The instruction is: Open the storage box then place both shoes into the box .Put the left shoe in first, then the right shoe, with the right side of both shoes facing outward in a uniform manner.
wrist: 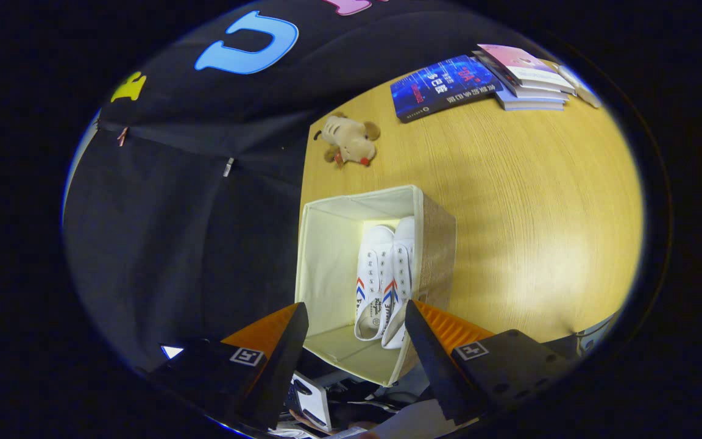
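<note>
The gripper (354, 317) is hovering with its fingers spread apart, gripping nothing. Both white shoes (384, 280) are lying side by side inside the open storage box (326, 256), which is sitting at the tabletop's (540, 231) edge by the black cloth wall.

Staged recording booth, black cloth wall (205, 201) pinned behind a wooden table (540, 213), household props laid out: books (479, 82), plush toy (351, 140), fabric storage box (326, 256)

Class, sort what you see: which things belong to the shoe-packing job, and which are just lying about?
Job: storage box, open; two white shoes inside it; claw, open, holding nothing.

Lying about: plush toy; blue book; book stack.
</note>
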`<control>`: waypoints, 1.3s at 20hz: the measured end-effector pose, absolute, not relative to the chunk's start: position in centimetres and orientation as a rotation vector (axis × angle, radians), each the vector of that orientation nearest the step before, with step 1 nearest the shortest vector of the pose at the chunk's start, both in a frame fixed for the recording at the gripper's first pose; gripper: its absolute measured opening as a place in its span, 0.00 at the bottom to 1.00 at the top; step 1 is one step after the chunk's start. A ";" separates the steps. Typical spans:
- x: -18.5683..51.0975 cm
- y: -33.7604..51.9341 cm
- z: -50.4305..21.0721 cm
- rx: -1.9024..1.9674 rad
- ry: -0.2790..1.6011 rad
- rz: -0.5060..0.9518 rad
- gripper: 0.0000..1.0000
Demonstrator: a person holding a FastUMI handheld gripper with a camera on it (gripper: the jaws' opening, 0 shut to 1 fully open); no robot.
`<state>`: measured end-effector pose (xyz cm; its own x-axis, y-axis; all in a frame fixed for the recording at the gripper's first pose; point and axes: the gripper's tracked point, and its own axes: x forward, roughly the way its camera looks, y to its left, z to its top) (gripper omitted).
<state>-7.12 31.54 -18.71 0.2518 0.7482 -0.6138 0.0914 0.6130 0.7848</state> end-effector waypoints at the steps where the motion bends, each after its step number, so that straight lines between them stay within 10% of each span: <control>1: -6.2 30.6 -18.5 0.805 1.204 0.519 0.97; 26: 1.0 -2.5 -8.1 0.306 0.347 0.140 0.99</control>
